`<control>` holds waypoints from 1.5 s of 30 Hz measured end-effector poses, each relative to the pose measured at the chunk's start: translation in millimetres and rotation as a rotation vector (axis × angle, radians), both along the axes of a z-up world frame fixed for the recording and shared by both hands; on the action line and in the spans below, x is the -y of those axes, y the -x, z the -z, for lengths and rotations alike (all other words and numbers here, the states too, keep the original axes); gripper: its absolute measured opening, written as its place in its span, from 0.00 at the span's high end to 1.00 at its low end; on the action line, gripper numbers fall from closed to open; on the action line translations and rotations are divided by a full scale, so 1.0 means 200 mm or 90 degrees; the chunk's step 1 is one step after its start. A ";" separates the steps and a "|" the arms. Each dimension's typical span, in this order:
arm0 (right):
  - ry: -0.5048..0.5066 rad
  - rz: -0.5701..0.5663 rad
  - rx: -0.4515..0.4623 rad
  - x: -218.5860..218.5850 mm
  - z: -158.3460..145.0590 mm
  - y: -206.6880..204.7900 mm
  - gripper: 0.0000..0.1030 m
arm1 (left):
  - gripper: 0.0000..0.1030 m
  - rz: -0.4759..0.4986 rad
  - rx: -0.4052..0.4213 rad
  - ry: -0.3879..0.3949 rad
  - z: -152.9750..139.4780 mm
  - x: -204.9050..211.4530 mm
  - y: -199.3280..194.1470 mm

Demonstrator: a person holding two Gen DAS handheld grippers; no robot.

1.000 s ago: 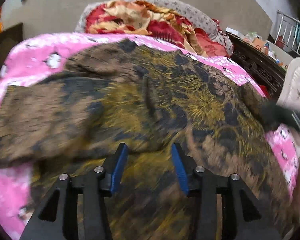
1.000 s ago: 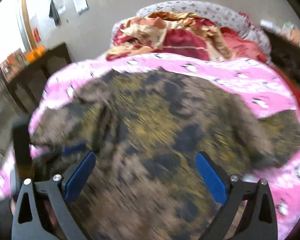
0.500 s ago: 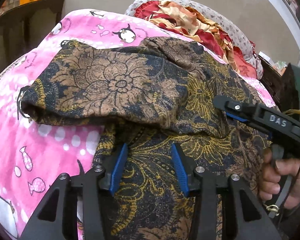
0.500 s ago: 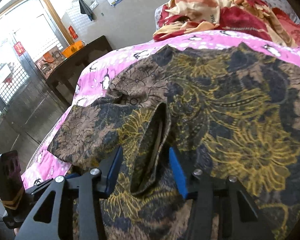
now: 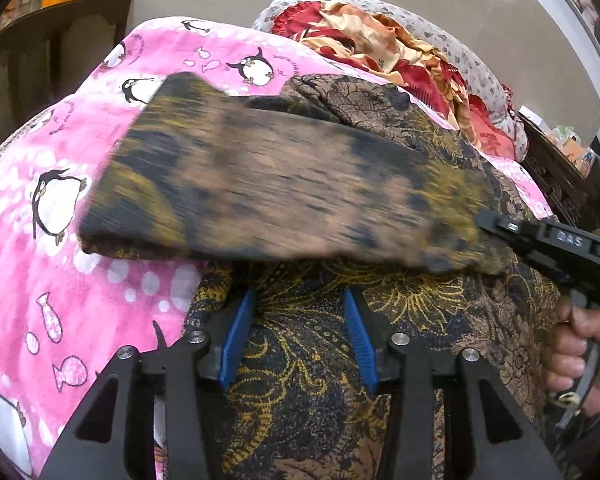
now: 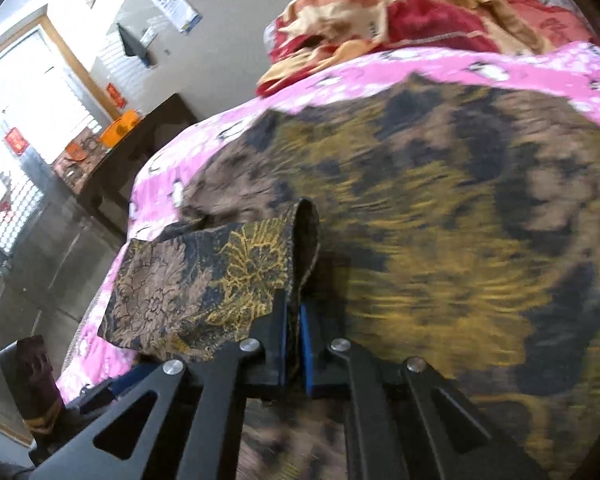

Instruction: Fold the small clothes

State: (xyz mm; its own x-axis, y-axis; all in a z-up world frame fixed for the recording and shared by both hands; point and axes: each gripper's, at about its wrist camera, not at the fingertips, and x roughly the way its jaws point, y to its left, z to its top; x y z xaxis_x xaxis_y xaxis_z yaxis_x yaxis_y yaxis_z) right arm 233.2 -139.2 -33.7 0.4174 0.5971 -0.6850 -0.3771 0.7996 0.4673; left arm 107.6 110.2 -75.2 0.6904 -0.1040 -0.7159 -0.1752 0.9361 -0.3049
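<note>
A dark floral shirt (image 5: 312, 364) in brown, black and gold lies spread on a pink penguin blanket (image 5: 60, 184). My left gripper (image 5: 298, 332) is open and rests on the shirt's body near its left edge. My right gripper (image 6: 294, 322) is shut on the shirt's sleeve (image 6: 204, 284) at its cuff and holds it lifted. In the left wrist view the sleeve (image 5: 284, 192) is blurred and stretches across the shirt, with the right gripper (image 5: 540, 240) at its right end.
A heap of red and gold bedding (image 5: 400, 56) lies at the far end of the bed. A dark wooden table (image 6: 140, 148) stands to the left of the bed, and dark carved furniture (image 5: 556, 176) to the right.
My right gripper has closed on the sleeve cuff and lifted it, and now swings it over the shirt body. My left gripper has stayed open on the shirt.
</note>
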 end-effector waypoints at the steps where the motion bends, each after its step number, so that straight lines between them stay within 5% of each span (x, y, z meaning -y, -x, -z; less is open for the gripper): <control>1: 0.012 0.014 0.003 0.06 -0.01 0.00 0.95 | 0.75 0.000 0.000 -0.001 0.00 0.00 0.00; 11: 0.111 0.162 -0.022 0.73 -0.08 0.02 0.95 | 0.75 0.000 -0.003 -0.008 0.00 0.01 -0.01; 17: 0.143 0.172 -0.024 0.86 -0.10 0.05 0.95 | 0.75 -0.001 -0.002 -0.006 0.00 0.00 -0.01; 28: 0.166 0.176 -0.072 0.91 -0.02 0.05 0.94 | 0.75 -0.046 0.014 -0.011 -0.11 -0.04 0.14; 33: 0.207 0.169 -0.003 0.89 -0.15 0.15 0.82 | 0.75 -0.097 0.090 -0.031 -0.31 -0.09 0.15; 36: 0.190 0.164 0.058 0.86 -0.24 0.26 0.76 | 0.81 -0.031 0.067 -0.028 -0.31 0.00 -0.03; 40: 0.193 0.088 0.071 0.73 -0.18 0.28 0.76 | 0.95 0.030 -0.024 -0.078 -0.11 0.13 -0.22; 42: 0.242 0.086 0.022 0.71 -0.06 0.23 0.76 | 0.96 0.035 -0.044 -0.102 -0.04 0.13 -0.25; 45: 0.206 0.130 -0.019 0.77 -0.05 0.18 0.78 | 0.96 0.028 -0.023 -0.118 -0.13 0.14 -0.26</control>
State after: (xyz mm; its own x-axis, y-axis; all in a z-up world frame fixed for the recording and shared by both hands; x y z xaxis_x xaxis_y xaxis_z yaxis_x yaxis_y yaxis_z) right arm 196.6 -294.1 -24.0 0.4826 0.2538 -0.8382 -0.1844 0.9651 0.1860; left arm 158.7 82.0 -49.2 0.6621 0.0026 -0.7494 -0.1407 0.9826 -0.1209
